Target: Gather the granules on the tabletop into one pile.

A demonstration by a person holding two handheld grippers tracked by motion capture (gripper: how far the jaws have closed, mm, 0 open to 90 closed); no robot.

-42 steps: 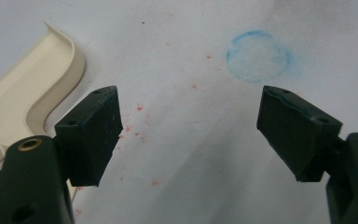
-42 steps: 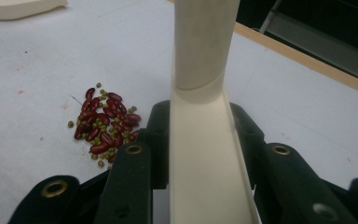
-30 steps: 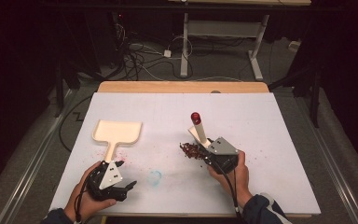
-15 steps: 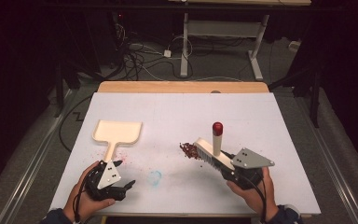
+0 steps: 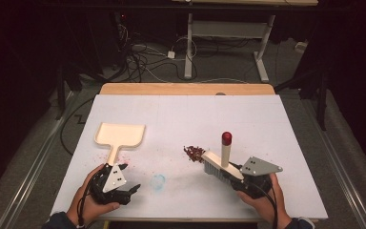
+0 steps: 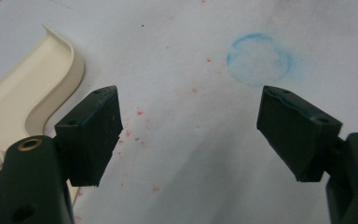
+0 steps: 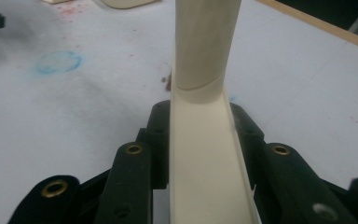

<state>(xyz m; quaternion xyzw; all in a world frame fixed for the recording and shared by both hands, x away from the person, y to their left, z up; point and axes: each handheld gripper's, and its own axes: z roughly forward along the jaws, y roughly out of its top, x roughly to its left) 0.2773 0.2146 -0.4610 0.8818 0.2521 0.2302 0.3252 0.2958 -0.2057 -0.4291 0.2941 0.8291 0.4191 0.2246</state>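
Note:
A cream brush (image 5: 221, 162) with a red-tipped handle is clamped in my right gripper (image 5: 238, 176), which is shut on its flat back. In the right gripper view the jaws press both sides of the brush (image 7: 205, 56). Its bristles rest on the white table just right of a small pile of dark red crumbs (image 5: 194, 152). A cream dustpan (image 5: 120, 135) lies flat at the left, handle toward me. My left gripper (image 5: 129, 192) rests open near the handle's end, with nothing between its jaws (image 6: 186, 135); the dustpan (image 6: 23, 93) lies beside its left jaw.
A faint blue ring (image 5: 158, 181) marks the table (image 5: 286, 129) between the hands. Fine red specks (image 6: 140, 113) scatter near the dustpan. A wooden strip (image 5: 186, 88) edges the far side, with cables and desk legs (image 5: 189, 45) on the floor beyond.
My right gripper has carried the brush to the right and nearer the front edge, off the crumb pile. The left hand has stayed put.

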